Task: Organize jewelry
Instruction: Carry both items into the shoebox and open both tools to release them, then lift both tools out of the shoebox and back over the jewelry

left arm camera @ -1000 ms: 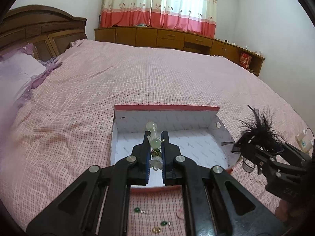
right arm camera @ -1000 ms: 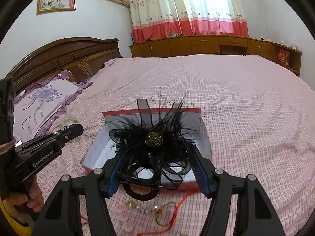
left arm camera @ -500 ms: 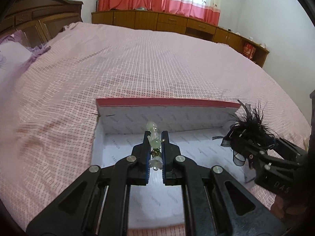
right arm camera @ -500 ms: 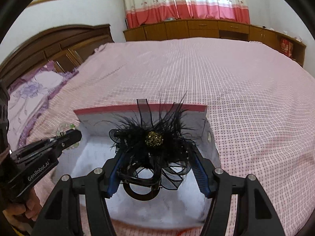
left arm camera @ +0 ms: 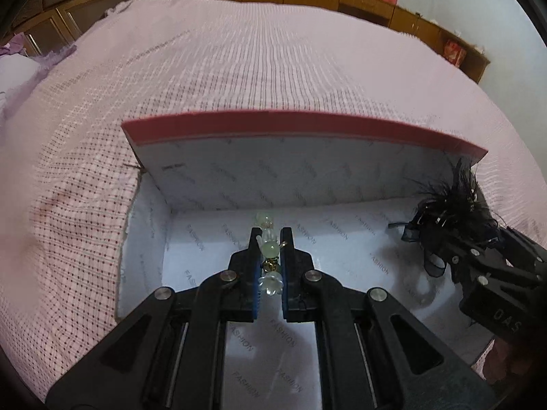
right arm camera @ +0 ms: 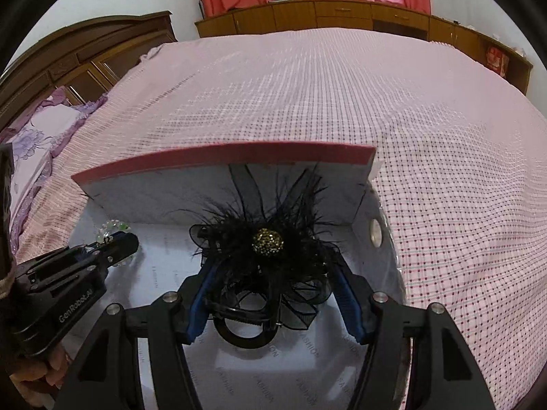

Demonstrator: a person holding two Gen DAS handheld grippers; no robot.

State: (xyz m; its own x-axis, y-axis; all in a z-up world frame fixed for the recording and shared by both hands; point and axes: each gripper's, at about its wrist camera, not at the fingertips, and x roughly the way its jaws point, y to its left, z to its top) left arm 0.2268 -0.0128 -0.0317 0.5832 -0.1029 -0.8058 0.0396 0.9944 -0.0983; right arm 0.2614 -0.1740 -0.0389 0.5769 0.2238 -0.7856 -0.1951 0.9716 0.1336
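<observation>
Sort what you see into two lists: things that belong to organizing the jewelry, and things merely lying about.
Belonging to the job:
- pale green beaded hair clip, held by left gripper
- black feathered hair clip, held by right gripper
- red-edged white cardboard box

Lying about:
- pink checked bedspread
- purple floral pillow
- brown wooden cabinets

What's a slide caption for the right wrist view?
Right tool holds a black feather clip over the open box; left tool brings a beaded piece alongside.
</observation>
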